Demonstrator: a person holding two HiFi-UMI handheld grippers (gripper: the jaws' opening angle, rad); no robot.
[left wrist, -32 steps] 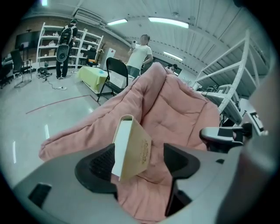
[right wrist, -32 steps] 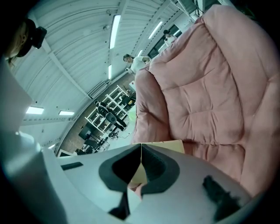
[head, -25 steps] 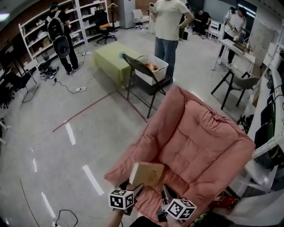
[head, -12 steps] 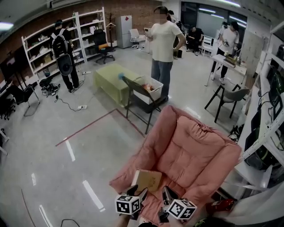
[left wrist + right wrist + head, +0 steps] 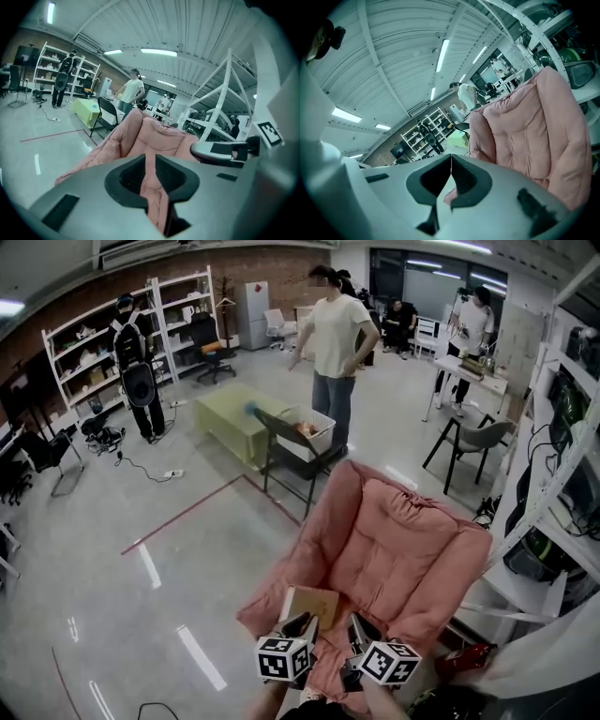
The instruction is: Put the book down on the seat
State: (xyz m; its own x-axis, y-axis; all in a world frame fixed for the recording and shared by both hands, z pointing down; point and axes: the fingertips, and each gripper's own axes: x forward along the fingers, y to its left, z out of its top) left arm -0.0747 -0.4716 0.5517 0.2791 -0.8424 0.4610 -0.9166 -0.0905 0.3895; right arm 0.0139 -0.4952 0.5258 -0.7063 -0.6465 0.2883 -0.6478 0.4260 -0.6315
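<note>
A tan book (image 5: 314, 602) lies flat on the front of the pink cushioned chair's seat (image 5: 403, 540). My left gripper (image 5: 302, 622) hovers just at the book's near edge. In the left gripper view its jaws (image 5: 151, 157) are closing to a narrow gap with only the pink cushion (image 5: 154, 136) showing through, and nothing is between them. My right gripper (image 5: 354, 626) sits beside it to the right of the book. Its jaws (image 5: 451, 159) meet at the tips, empty, facing the chair's back (image 5: 529, 126). The book is not seen in either gripper view.
A black folding chair carrying a white basket (image 5: 298, 442) stands beyond the pink chair, next to a green table (image 5: 230, 413). One person (image 5: 333, 343) stands behind it and others are farther off. White shelving (image 5: 553, 474) lines the right side. A red object (image 5: 464, 657) lies by the chair's right foot.
The head view has tipped up, showing more of the room. Both grippers have shifted a little to the right, near the book. The book stays on the seat's front.
</note>
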